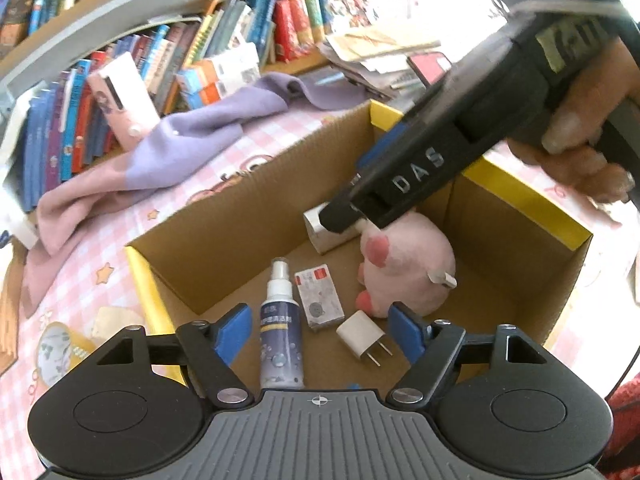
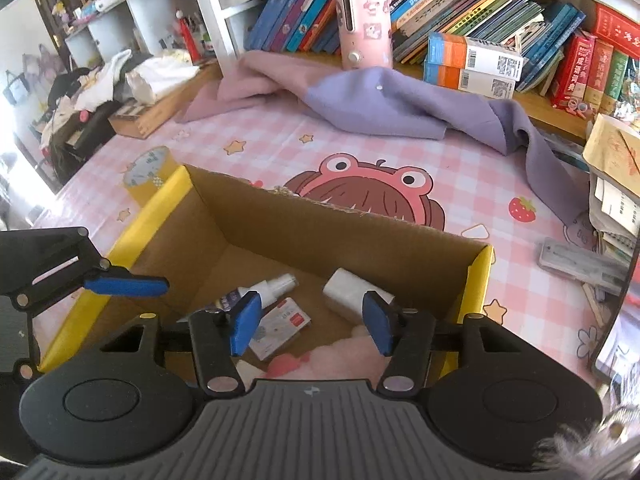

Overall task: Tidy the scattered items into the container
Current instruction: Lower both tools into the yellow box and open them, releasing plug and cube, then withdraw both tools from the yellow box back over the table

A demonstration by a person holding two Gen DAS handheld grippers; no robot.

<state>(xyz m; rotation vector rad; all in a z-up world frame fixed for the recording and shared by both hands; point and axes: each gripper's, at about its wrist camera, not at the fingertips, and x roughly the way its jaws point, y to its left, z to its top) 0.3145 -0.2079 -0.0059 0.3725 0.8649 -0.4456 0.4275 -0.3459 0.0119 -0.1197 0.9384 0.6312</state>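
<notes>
A cardboard box (image 1: 224,216) with a yellow rim stands on the pink checked table cover. On its floor lie a spray bottle (image 1: 280,320), a small printed packet (image 1: 320,296), a white charger plug (image 1: 362,336), a pink plush toy (image 1: 404,276) and a small white box (image 1: 324,236). My left gripper (image 1: 322,334) hangs open over the bottle, packet and plug, touching none. My right gripper (image 2: 311,328) is open above the plush toy (image 2: 320,360), with the white box (image 2: 348,290) just beyond it. In the left wrist view its tip (image 1: 344,216) reaches down into the box from the upper right.
A purple and pink cloth (image 2: 380,104) lies behind the box, before rows of books (image 2: 480,20) and a pink device (image 2: 364,20). A tape roll (image 2: 148,172) sits by the box's left corner. A flat grey case (image 2: 576,260) and paper stacks lie at the right.
</notes>
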